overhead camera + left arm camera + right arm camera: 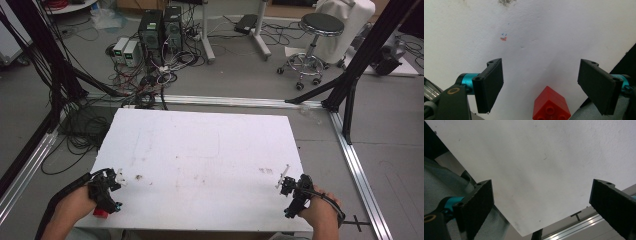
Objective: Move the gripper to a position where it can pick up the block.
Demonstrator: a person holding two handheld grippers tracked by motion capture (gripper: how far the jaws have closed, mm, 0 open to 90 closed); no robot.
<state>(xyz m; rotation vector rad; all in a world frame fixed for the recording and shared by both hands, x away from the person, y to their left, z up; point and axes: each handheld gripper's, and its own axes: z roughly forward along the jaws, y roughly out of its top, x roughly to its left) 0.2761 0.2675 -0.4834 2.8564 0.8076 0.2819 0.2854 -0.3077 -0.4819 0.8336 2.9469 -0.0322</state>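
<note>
High view: two hand-held grippers (left hand-held gripper (111,186), right hand-held gripper (286,184)), one red brick (551,104).

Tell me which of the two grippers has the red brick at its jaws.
The left gripper: the red brick lies on the white table between its open jaws. The right gripper has bare tabletop between its open jaws.

table top (200,150): bare across centre | obstacle: red brick (551,105) at near-left edge, between left gripper (540,87) jaws, untouched
</note>
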